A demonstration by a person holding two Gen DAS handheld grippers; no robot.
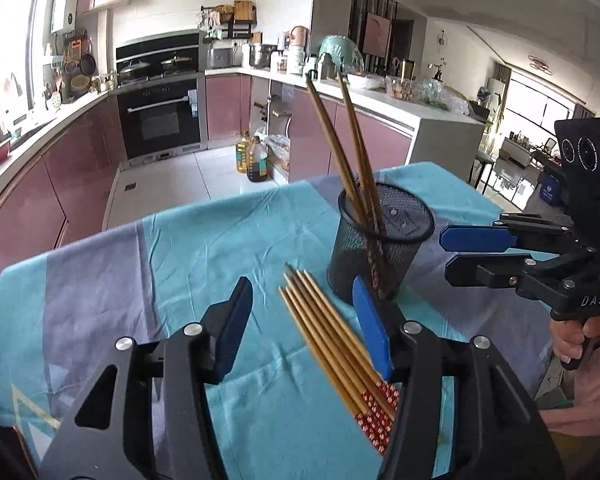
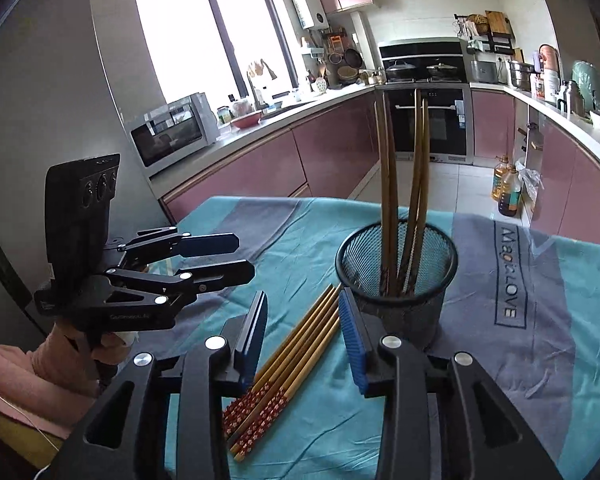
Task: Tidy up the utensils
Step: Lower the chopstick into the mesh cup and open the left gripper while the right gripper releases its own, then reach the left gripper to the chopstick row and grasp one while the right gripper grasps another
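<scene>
A black mesh holder (image 1: 380, 248) stands on the table with several wooden chopsticks (image 1: 348, 148) upright in it; it also shows in the right wrist view (image 2: 400, 280) with its chopsticks (image 2: 404, 200). A bundle of several chopsticks with red patterned ends (image 1: 340, 344) lies flat on the cloth beside the holder, also seen in the right wrist view (image 2: 288, 364). My left gripper (image 1: 304, 324) is open and empty above the bundle. My right gripper (image 2: 304, 332) is open and empty above the bundle too, right of the holder in the left wrist view (image 1: 448, 256).
The table carries a teal and grey cloth (image 1: 204, 256) with its far edge towards the kitchen floor. Oil bottles (image 1: 252, 156) stand on the floor beyond. Pink cabinets and an oven (image 1: 160, 116) line the walls.
</scene>
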